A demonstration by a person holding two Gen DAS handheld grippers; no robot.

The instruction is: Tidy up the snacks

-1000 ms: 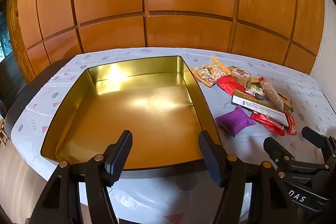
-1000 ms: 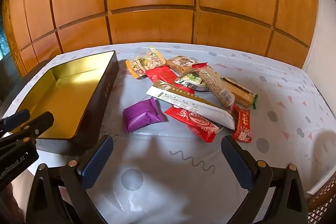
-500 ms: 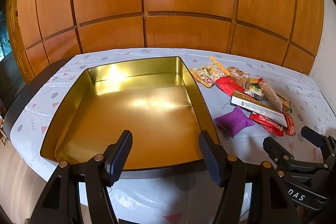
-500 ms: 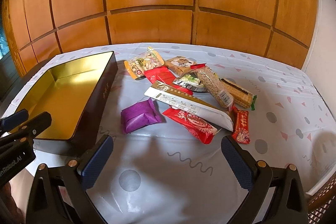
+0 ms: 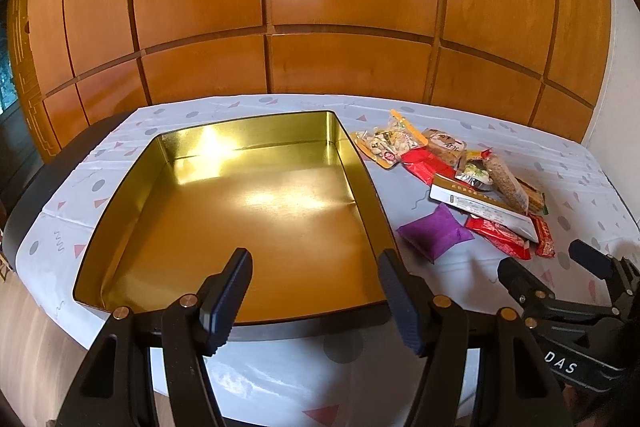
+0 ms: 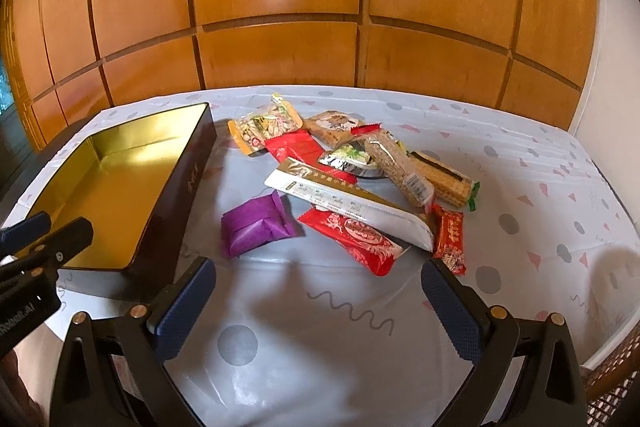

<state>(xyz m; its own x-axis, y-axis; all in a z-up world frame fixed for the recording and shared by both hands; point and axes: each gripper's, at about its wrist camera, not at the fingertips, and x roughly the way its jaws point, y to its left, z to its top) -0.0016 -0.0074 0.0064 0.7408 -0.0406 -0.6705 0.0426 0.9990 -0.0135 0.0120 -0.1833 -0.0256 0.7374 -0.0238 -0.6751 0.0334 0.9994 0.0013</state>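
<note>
A large open tin with a gold inside (image 5: 360,179) (image 6: 192,183) lies empty on the left of the table. To its right is a pile of snacks: a purple packet (image 6: 256,225) (image 5: 436,233), a long white and gold packet (image 6: 344,203), red packets (image 6: 352,233), a nut bag (image 6: 264,127) and wafer bars (image 6: 400,167). My left gripper (image 5: 314,297) is open and empty over the tin's near edge. My right gripper (image 6: 318,307) is open and empty, short of the purple packet and the pile.
The table has a white cloth with dots and triangles (image 6: 520,195). A wood-panelled wall (image 6: 280,27) stands behind it. The table's right edge (image 6: 608,343) meets a white wall and a woven chair corner.
Both grippers have drifted slightly; the views have barely shifted. Nothing was picked up or moved.
</note>
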